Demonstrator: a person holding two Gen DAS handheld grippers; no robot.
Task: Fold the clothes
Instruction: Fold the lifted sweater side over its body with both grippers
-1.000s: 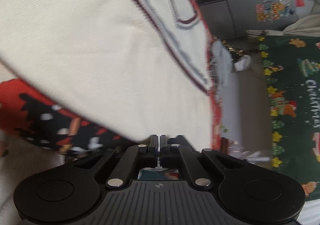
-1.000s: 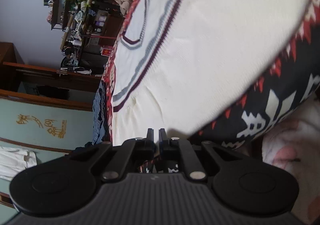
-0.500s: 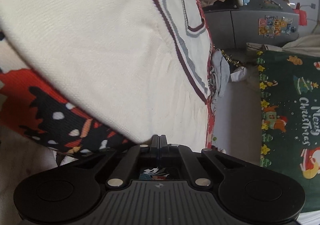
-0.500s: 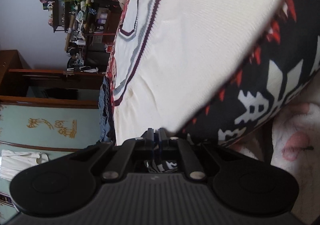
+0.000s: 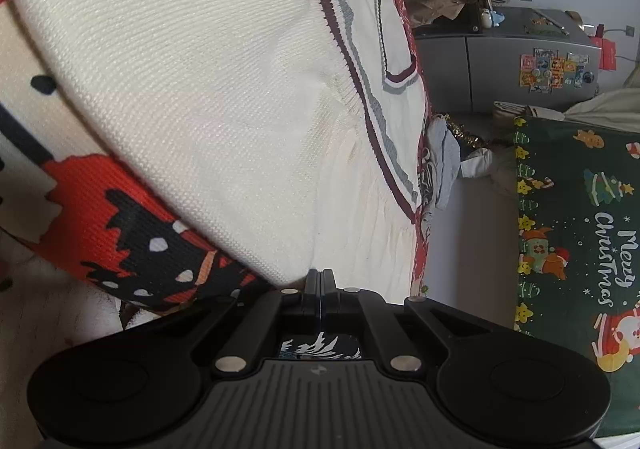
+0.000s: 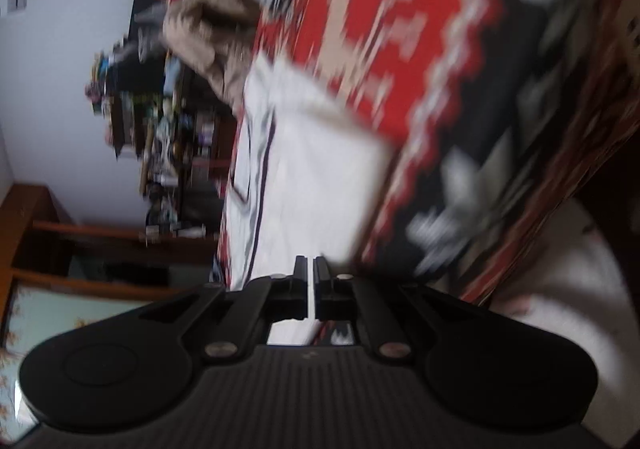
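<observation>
We see the left gripper [image 5: 319, 276] clamped on the cream sweater [image 5: 208, 89] edge. Right gripper [image 6: 310, 263] closed, empty, one sweater just ahead on one patterned blanket [image 6: 460, 61].

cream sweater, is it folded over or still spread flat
Folded over: the cream sweater has a rounded doubled edge lying across its own striped part, on the red patterned blanket.

ribbed knit cream sweater [image 5: 208, 89]

Both wrist cams look forward, close over the cream sweater [image 5: 224, 97] [image 6: 320, 177], shared by both; right view blurred
</observation>
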